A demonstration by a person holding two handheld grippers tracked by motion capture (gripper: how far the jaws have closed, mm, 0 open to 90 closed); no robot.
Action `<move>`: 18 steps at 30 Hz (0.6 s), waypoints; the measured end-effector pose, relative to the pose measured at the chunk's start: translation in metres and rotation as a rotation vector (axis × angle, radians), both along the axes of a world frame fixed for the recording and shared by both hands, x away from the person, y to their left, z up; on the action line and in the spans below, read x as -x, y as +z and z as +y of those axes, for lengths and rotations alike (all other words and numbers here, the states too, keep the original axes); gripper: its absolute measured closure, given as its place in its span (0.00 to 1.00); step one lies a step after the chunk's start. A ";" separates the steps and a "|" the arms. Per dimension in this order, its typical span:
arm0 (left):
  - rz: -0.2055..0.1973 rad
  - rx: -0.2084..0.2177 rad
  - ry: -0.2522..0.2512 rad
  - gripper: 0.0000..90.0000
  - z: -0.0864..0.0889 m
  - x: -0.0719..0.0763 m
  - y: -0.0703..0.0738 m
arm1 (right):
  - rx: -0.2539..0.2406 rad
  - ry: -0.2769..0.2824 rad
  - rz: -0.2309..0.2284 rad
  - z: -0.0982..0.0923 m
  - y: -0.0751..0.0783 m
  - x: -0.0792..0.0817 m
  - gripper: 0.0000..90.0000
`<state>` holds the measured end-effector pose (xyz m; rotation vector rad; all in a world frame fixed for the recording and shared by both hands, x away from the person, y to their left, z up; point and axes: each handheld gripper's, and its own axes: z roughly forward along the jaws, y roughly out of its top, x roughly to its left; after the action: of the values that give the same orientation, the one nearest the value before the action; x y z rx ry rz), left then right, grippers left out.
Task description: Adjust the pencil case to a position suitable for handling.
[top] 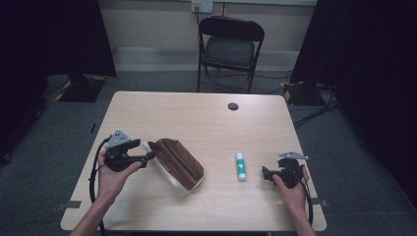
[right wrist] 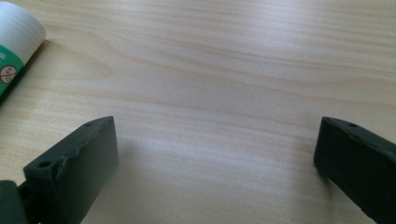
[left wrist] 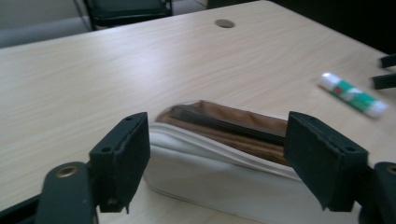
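Fingers of the left gripper (left wrist: 217, 158) stand spread, bracketing the near end of a white pencil case (left wrist: 224, 179) with a brown lining, apparently unzipped; contact cannot be confirmed. Fingers of the right gripper (right wrist: 215, 163) stand equally wide over bare worktop (right wrist: 224, 70), holding nothing, just beside a green-and-white glue stick (top: 240, 166). The case lies left of centre, the stick to its right. Risk: closing on the soft wall may collapse the opening or drag the case.
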<state>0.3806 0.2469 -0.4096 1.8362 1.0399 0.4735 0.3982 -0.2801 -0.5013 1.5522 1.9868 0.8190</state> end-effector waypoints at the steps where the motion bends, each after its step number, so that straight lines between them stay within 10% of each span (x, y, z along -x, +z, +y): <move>1: 0.009 -0.001 -0.009 0.26 0.000 -0.002 -0.002 | 0.001 0.001 -0.001 0.000 0.000 0.000 0.00; 18: 0.055 -0.014 0.036 0.17 -0.012 -0.002 -0.019 | 0.003 0.012 -0.001 0.000 0.000 0.000 0.00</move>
<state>0.3822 0.2352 -0.4283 1.8539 1.1107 0.4551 0.3977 -0.2797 -0.5013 1.5392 1.9975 0.8210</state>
